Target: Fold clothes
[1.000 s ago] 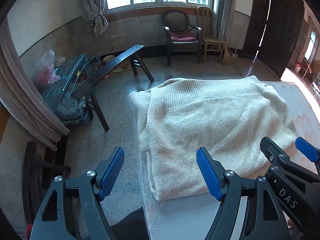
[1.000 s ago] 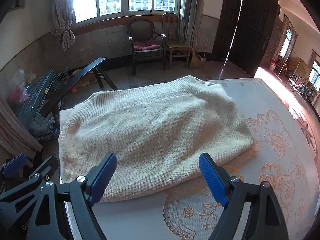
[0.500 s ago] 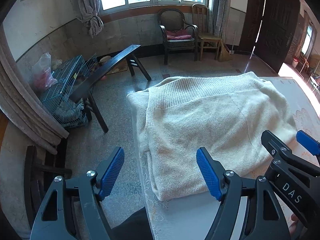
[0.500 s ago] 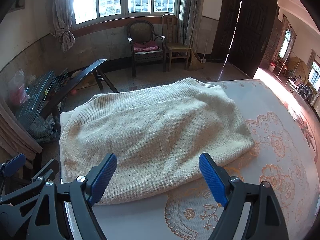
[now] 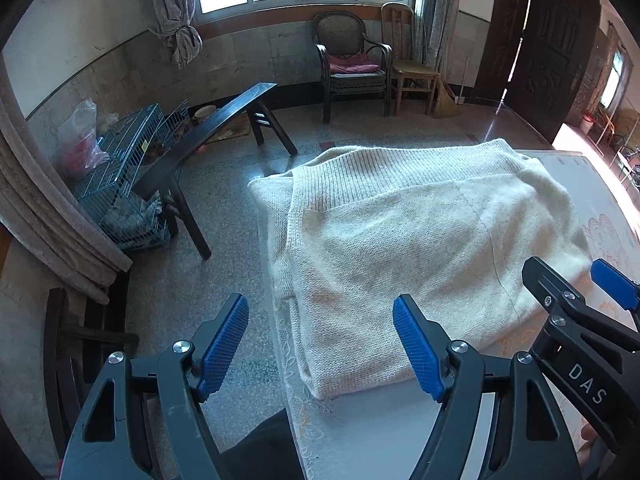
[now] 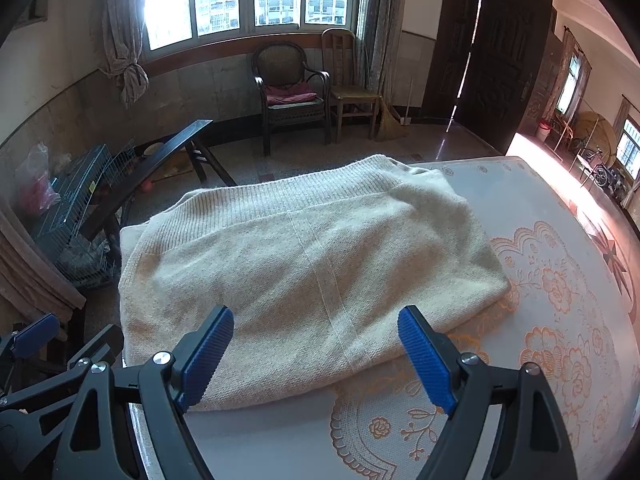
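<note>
Both sets of jaws were wide apart with nothing between them. The cream sweater was already folded into a chunky rectangle on the floral-patterned table, lying just ahead of the right gripper. From the left gripper, its near corner sat just past the right-hand pad, with bare floor ahead of the other pad.
</note>
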